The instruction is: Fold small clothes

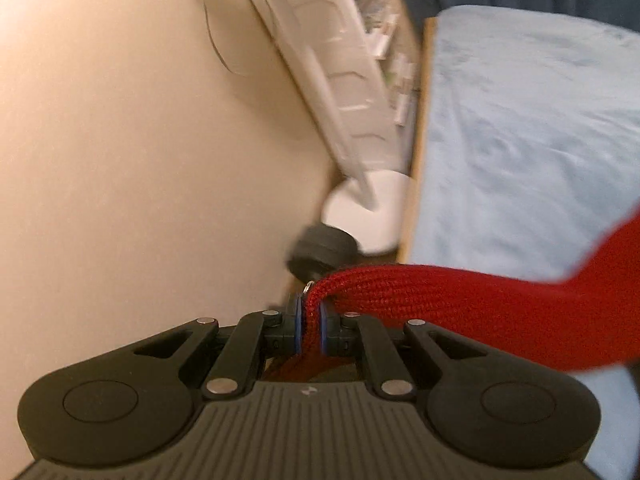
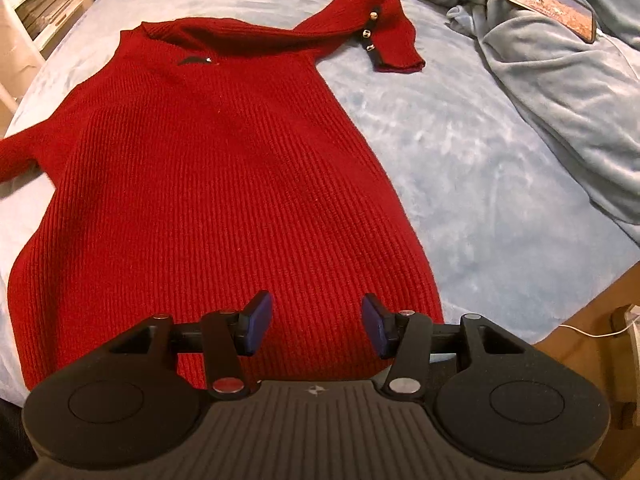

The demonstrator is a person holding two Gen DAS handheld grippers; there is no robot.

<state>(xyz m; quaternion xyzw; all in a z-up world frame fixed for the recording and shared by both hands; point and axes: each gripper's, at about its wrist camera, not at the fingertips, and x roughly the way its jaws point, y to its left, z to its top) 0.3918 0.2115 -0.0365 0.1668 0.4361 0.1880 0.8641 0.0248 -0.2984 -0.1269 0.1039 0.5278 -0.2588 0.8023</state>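
The red sweater [image 2: 208, 168] lies flat on the bed [image 2: 460, 152], not folded yet. The left hand-held gripper [image 1: 310, 320] pinches 1 sleeve [image 1: 440, 300]. The right hand-held gripper [image 2: 316, 326] hangs released above the hem.

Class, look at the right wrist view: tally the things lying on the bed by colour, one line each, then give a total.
Red: 1, the knit sweater
Grey-blue: 1, the rumpled blanket
Dark-cased with an orange picture: 1, the phone
Total: 3
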